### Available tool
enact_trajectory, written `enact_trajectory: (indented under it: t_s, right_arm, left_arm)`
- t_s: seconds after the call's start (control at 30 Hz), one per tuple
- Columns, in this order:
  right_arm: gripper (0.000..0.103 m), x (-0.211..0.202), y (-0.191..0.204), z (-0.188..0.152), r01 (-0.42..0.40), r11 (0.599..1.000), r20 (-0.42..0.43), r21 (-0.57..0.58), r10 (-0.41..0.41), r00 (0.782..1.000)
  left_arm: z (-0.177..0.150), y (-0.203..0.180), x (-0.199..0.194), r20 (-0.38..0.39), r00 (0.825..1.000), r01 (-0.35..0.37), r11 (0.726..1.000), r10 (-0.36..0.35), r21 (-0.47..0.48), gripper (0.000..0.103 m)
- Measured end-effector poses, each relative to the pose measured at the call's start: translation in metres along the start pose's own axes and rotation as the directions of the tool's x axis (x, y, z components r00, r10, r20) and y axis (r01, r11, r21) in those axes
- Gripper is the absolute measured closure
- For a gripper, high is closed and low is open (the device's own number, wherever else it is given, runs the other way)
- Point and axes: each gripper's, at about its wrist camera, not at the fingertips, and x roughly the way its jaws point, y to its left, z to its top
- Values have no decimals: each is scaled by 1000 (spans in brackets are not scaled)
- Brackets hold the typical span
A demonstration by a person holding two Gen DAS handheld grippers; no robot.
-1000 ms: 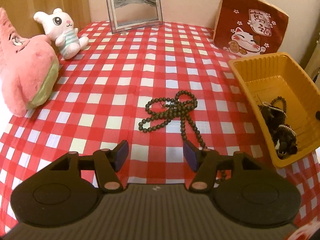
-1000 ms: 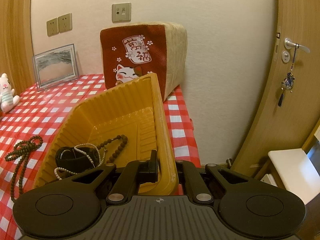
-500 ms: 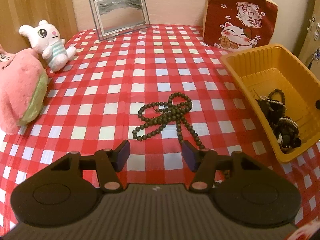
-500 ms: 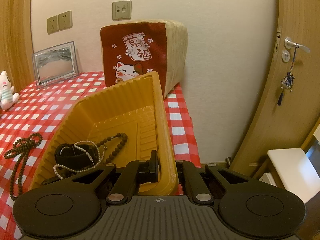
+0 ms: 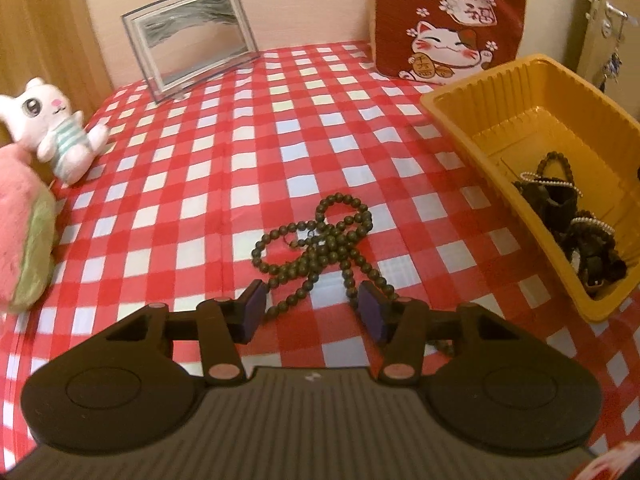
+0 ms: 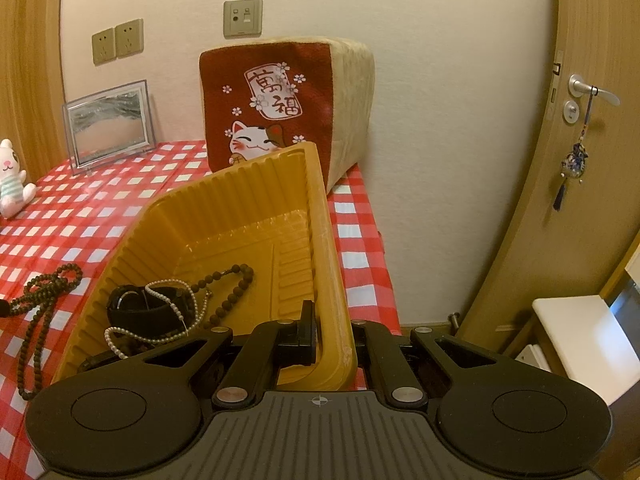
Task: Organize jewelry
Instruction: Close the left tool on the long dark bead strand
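Note:
A long dark bead necklace (image 5: pixel 316 244) lies tangled on the red checked tablecloth; it also shows in the right wrist view (image 6: pixel 40 300). My left gripper (image 5: pixel 312 312) is open, low over the necklace's near end, with bead strands between its fingers. An orange plastic tray (image 5: pixel 480 136) at the right holds a black watch (image 6: pixel 148 312), a pearl strand (image 6: pixel 172 292) and a brown bead bracelet (image 6: pixel 232 288). My right gripper (image 6: pixel 332 340) is shut on the tray's right wall (image 6: pixel 328 264).
A red lucky-cat cushion (image 5: pixel 444 20) stands behind the tray. A framed picture (image 5: pixel 192 36) leans on the back wall. A white bunny plush (image 5: pixel 52 128) and a pink plush (image 5: pixel 20 232) sit at the left. The table edge (image 6: pixel 380 264) and a door (image 6: pixel 588 140) are at the right.
My left gripper has moved forward and down to the necklace, so the beads now lie between its fingers. The right gripper keeps its hold on the tray wall.

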Motion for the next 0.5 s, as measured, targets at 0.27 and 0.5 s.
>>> enact_trajectory:
  t_s: [0.27, 0.5]
  right_arm:
    - [98, 1, 0, 1, 6, 1000, -7, 0, -6, 1000]
    - [98, 1, 1, 1, 8, 1000, -8, 0, -8, 1000]
  left_arm:
    - [15, -17, 34, 7, 1000, 18, 995, -18, 99, 64]
    - [25, -28, 55, 16, 1000, 5, 991, -7, 132, 82]
